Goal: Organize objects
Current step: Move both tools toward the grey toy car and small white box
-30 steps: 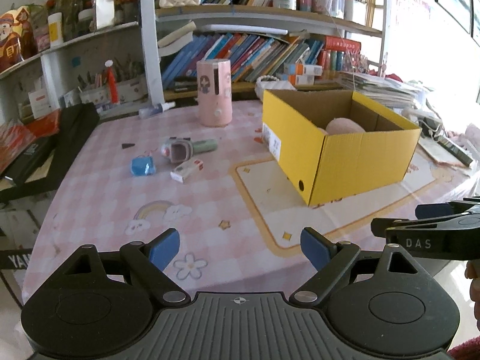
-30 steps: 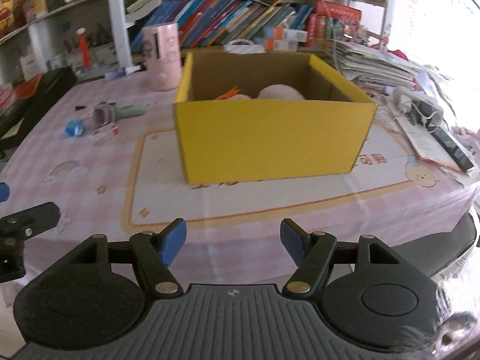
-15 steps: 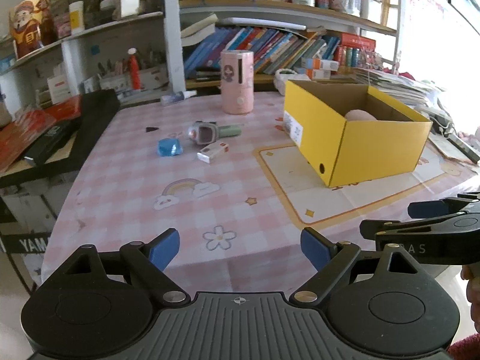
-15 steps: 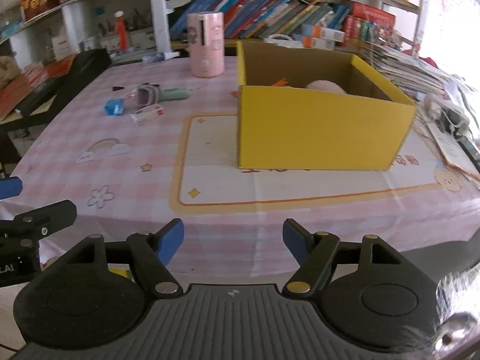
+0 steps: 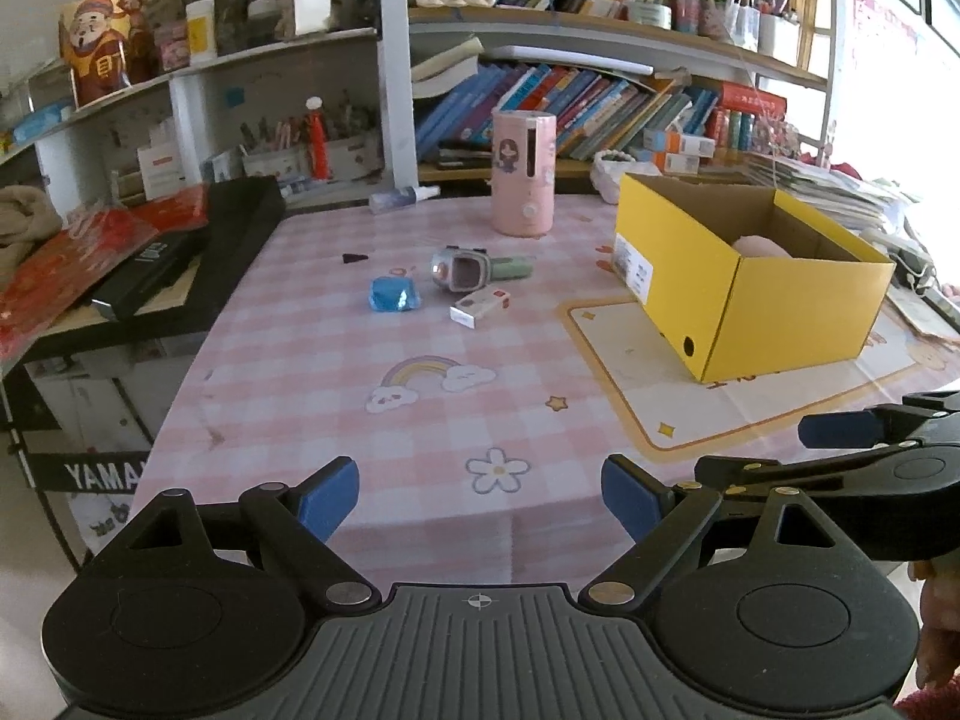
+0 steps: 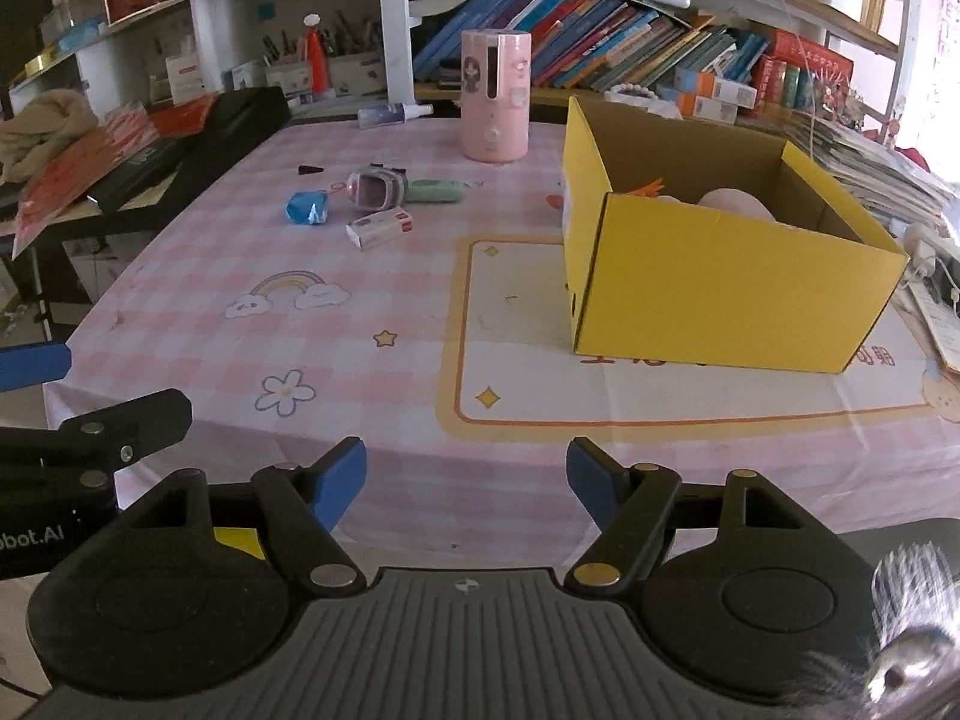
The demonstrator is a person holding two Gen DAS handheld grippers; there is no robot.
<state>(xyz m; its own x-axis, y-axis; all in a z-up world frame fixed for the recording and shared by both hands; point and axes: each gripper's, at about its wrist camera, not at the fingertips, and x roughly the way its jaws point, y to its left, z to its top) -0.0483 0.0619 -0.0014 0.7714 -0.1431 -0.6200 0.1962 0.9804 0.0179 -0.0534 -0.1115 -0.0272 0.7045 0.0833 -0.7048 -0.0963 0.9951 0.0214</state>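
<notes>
- Hovering at near table edge: left gripper point(image 5: 480, 495), jaws wide, empty.
- Beside it, right gripper point(image 6: 465, 477), jaws just been opening, nothing between them.
- One yellow cardboard box point(image 6: 720, 294) on right of pink checked tablecloth point(image 6: 336, 354); one pink rounded item point(image 6: 735, 204) inside.
- Three loose items clustered well left of box: one blue wrapped packet point(image 5: 393, 295), one toy watch point(image 5: 465, 267), one small white-red carton point(image 5: 480, 305).
- One pink cylinder point(image 5: 523, 173) upright behind cluster.
</notes>
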